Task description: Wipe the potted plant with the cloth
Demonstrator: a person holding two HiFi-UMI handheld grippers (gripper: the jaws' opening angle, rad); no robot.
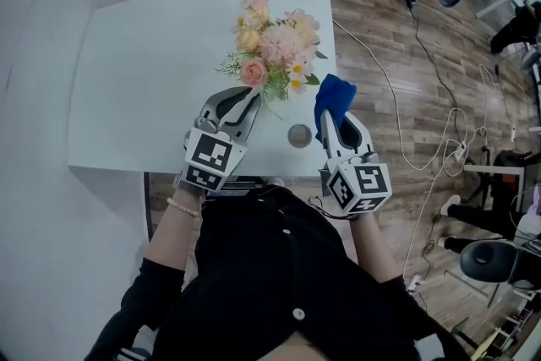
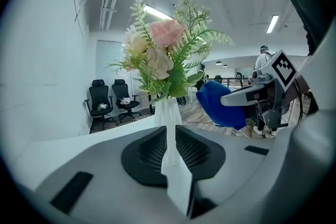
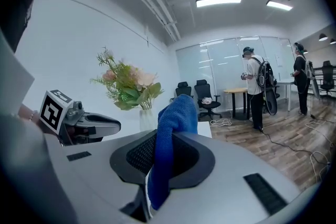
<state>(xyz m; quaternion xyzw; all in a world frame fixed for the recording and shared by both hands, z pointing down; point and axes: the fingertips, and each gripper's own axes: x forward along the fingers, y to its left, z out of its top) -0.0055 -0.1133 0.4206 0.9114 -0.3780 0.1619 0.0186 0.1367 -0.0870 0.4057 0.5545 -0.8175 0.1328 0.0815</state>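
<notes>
The potted plant (image 1: 272,46) is a bunch of pink and cream flowers with green sprigs in a slim white vase (image 2: 168,113), standing near the right edge of the white table (image 1: 135,80). My left gripper (image 1: 249,101) reaches in under the flowers. In the left gripper view its pads (image 2: 170,152) are shut on the vase, which stands upright. My right gripper (image 1: 331,118) is just right of the plant and shut on a blue cloth (image 1: 335,93), which sticks up out of its jaws (image 3: 176,113). Cloth and flowers are apart.
A small grey round disc (image 1: 299,135) lies on the table between the two grippers. The table's right edge is right by the vase. Cables (image 1: 397,97) trail over the wood floor. Two people (image 3: 257,86) stand far off by desks and office chairs (image 2: 107,99).
</notes>
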